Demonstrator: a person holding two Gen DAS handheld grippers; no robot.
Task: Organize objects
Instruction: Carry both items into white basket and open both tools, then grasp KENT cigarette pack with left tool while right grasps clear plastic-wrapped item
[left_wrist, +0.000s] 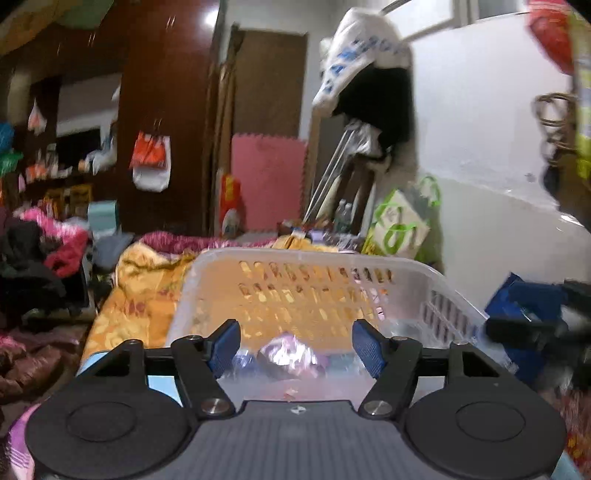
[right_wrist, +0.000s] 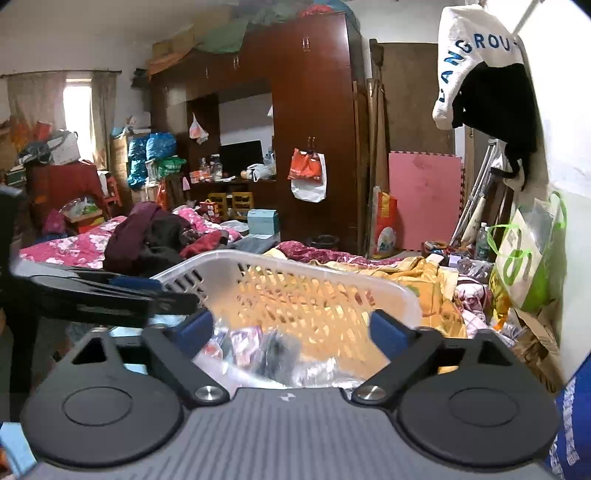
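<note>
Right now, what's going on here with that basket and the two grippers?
A person is tidying a cluttered bedroom with a handheld gripper in each hand. Both point into a translucent white plastic basket sitting on a bed with an orange patterned blanket. The left gripper and the right gripper are both open and hold nothing. Some crinkly plastic-wrapped items already lie in the basket; they are too blurred to identify. Nothing is being gripped at this moment.

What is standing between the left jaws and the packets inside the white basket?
Nothing visible does. The left gripper is open, and the shiny packets lie directly ahead between its jaws, inside the white basket. The right gripper is open over the same pile and does not block the way.
</note>
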